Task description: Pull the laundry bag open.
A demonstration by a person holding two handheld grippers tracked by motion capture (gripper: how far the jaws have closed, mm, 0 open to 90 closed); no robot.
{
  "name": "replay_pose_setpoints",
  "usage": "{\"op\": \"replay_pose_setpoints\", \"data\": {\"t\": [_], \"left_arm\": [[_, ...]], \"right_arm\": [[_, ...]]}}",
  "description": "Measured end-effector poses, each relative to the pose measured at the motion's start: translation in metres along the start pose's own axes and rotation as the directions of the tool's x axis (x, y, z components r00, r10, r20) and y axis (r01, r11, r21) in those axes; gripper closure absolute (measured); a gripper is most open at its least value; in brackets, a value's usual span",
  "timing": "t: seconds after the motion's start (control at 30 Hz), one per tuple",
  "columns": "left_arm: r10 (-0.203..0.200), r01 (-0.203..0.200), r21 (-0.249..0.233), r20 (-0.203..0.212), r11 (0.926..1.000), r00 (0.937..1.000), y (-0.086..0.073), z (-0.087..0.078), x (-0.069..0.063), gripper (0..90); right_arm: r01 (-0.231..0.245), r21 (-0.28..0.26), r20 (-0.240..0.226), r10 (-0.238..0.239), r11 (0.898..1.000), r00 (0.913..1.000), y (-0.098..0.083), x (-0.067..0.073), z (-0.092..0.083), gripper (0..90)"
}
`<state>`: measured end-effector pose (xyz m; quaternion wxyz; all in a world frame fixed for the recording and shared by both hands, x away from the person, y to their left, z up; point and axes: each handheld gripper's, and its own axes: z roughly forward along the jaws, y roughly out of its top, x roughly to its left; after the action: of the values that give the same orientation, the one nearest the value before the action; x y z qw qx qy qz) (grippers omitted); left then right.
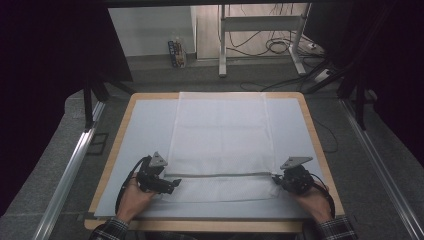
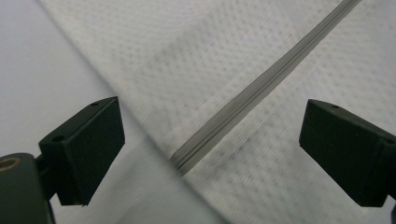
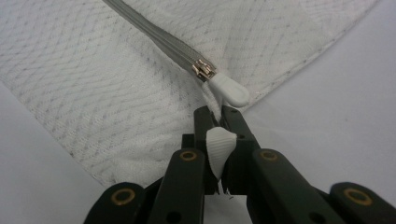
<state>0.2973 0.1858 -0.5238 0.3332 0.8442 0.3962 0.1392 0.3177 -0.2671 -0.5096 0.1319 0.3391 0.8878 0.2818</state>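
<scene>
High view shows a white mesh bag (image 1: 220,145) lying flat on the pale mat (image 1: 142,125) that covers the bench (image 1: 127,112); a grey zipper (image 1: 220,175) runs across the bag near its edge closest to the person, and everything else is placed from that zipper. At the zipper's left end sits the left hand-held gripper (image 1: 172,186), held by the person's left hand (image 1: 134,196); in the left gripper view its jaws stand wide apart, one on each side of the zipper's closed end (image 2: 184,161), gripping nothing. At the zipper's right end sits the right hand-held gripper (image 1: 276,181), held by the right hand (image 1: 315,197); in the right gripper view its jaws are pressed together on a white fabric tab (image 3: 218,147) at the bag's edge, just beside the metal slider (image 3: 204,70) and its white pull (image 3: 229,91), which lies free on the mesh.
</scene>
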Motion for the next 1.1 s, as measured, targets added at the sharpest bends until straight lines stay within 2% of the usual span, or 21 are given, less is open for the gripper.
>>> {"op": "replay_pose_setpoints", "data": {"t": [0.07, 0.1, 0.17, 0.33, 0.5, 0.53, 0.57, 0.6, 0.7, 0.73, 0.8, 0.87, 0.9, 0.97, 1.03, 1.1], "left_arm": [[0.001, -0.001, -0.001, 0.007, 1.0000, 1.0000, 0.002, 0.001, -0.001, 6.5], [0.002, -0.002, -0.006, 0.025, 1.0000, 0.9997, 0.005, 0.003, -0.003, 6.2], [-0.001, 0.002, -0.012, 0.045, 0.9999, 0.9990, 0.010, 0.005, -0.006, 5.4], [-0.006, 0.013, -0.057, 0.122, 0.9983, 0.9925, 0.028, 0.008, -0.015, 5.6], [0.031, -0.023, -0.054, 0.158, 0.9983, 0.9869, 0.048, 0.024, -0.030, 7.6], [0.031, -0.023, -0.054, 0.158, 0.9983, 0.9869, 0.048, 0.024, -0.030, 7.6], [0.059, -0.053, -0.044, 0.161, 0.9976, 0.9852, 0.057, 0.031, -0.037, 7.6], [0.072, -0.065, -0.044, 0.164, 0.9969, 0.9838, 0.062, 0.034, -0.041, 7.6], [0.110, -0.100, -0.062, 0.182, 0.9931, 0.9772, 0.079, 0.044, -0.050, 7.5], [0.110, -0.100, -0.062, 0.182, 0.9931, 0.9772, 0.079, 0.044, -0.050, 7.5], [0.126, -0.112, -0.079, 0.203, 0.9906, 0.9710, 0.095, 0.054, -0.060, 7.5], [0.146, -0.131, -0.083, 0.213, 0.9879, 0.9660, 0.105, 0.063, -0.067, 7.5], [0.146, -0.131, -0.083, 0.213, 0.9879, 0.9660, 0.105, 0.063, -0.067, 7.4], [0.172, -0.156, -0.089, 0.227, 0.9838, 0.9584, 0.118, 0.076, -0.078, 7.3], [0.184, -0.167, -0.091, 0.229, 0.9817, 0.9560, 0.124, 0.081, -0.083, 6.9], [0.208, -0.188, -0.102, 0.239, 0.9768, 0.9486, 0.138, 0.090, -0.093, 6.7]], "right_arm": [[0.005, 0.001, 0.001, -0.005, 1.000, 1.0000, 0.000, 0.000, 0.000, 85.4], [0.016, -0.007, 0.000, -0.016, 1.000, 0.9999, 0.001, 0.000, -0.002, 85.3], [0.007, -0.017, -0.001, -0.007, 1.000, 1.0000, 0.001, 0.001, -0.004, 85.1], [0.030, -0.024, 0.008, -0.030, 0.999, 0.9995, 0.003, 0.002, -0.005, 84.6], [0.081, -0.035, 0.039, -0.080, 0.996, 0.9960, 0.005, 0.007, -0.007, 85.0], [0.090, -0.041, 0.044, -0.088, 0.995, 0.9952, 0.005, 0.007, -0.008, 85.0], [0.098, -0.045, 0.049, -0.096, 0.994, 0.9942, 0.005, 0.008, -0.009, 85.1], [0.105, -0.054, 0.055, -0.102, 0.993, 0.9933, 0.005, 0.008, -0.009, 85.1], [0.116, -0.062, 0.059, -0.112, 0.991, 0.9919, 0.005, 0.009, -0.011, 85.0], [0.116, -0.062, 0.059, -0.112, 0.991, 0.9919, 0.005, 0.009, -0.011, 85.0], [0.118, -0.061, 0.058, -0.114, 0.991, 0.9918, 0.005, 0.010, -0.011, 85.0], [0.117, -0.065, 0.058, -0.113, 0.991, 0.9919, 0.005, 0.009, -0.011, 84.9], [0.117, -0.065, 0.058, -0.113, 0.991, 0.9919, 0.005, 0.009, -0.011, 84.9], [0.118, -0.068, 0.058, -0.114, 0.991, 0.9918, 0.005, 0.009, -0.011, 84.8], [0.118, -0.069, 0.058, -0.115, 0.991, 0.9917, 0.005, 0.009, -0.011, 84.8], [0.122, -0.067, 0.056, -0.119, 0.990, 0.9914, 0.005, 0.009, -0.011, 84.7]]}}
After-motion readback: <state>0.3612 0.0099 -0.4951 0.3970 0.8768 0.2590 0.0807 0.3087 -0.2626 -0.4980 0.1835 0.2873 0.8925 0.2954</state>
